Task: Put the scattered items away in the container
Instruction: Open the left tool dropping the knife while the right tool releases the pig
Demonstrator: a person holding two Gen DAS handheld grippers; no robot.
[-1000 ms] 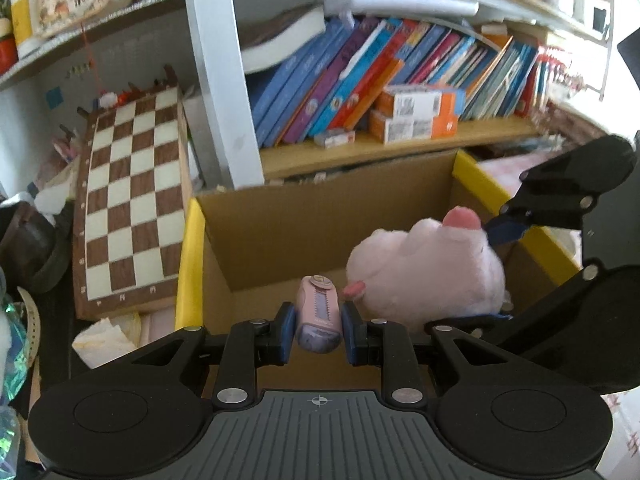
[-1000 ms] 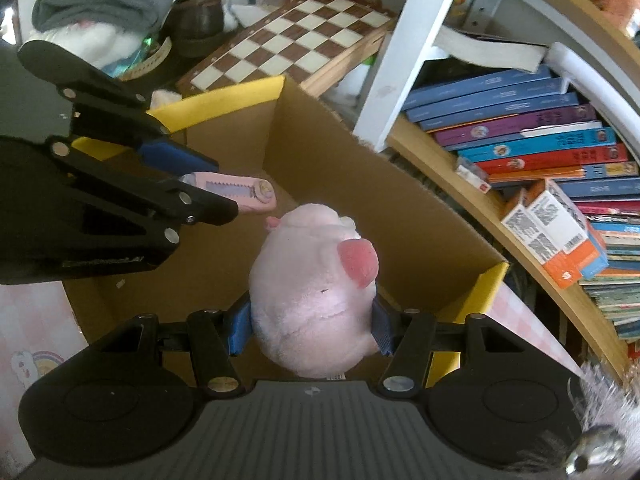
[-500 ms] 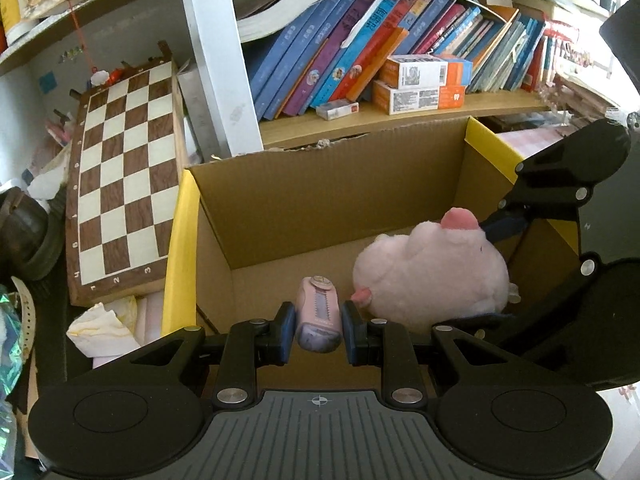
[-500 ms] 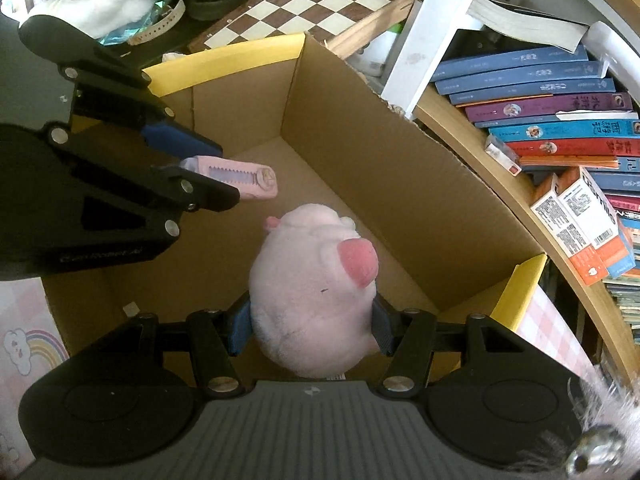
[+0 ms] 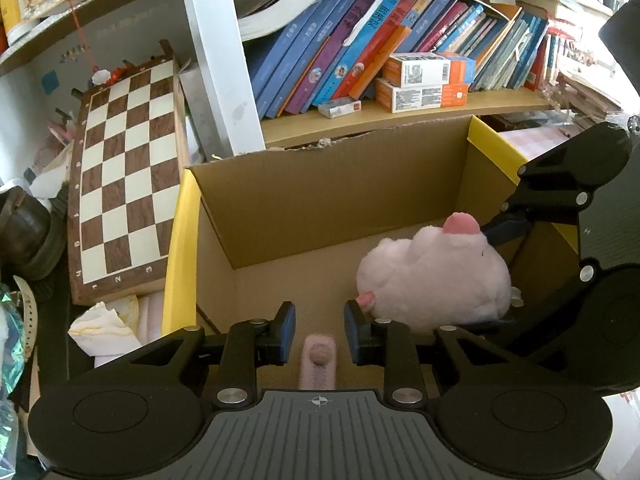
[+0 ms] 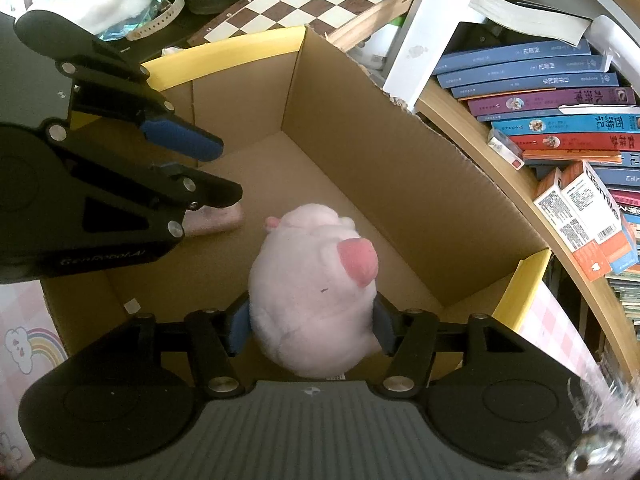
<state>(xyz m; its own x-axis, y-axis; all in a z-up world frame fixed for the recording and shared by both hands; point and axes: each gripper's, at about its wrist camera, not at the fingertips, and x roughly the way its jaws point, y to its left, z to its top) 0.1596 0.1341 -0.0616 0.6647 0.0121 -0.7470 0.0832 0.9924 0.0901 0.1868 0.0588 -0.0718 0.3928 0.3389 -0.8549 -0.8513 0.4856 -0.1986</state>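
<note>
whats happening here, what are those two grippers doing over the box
A person is tidying things into a cardboard box with a handheld gripper in each hand. The left gripper has just been opening: its jaws stand apart, and the small pink gadget it carried lies loose on the box floor, no longer between the pads. The right gripper is shut on the pink plush pig, holding it low inside the box, not yet let go.

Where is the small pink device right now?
On the cardboard box floor, loose below the left tongs, left of the plush pig; the small pink device is released.
</note>
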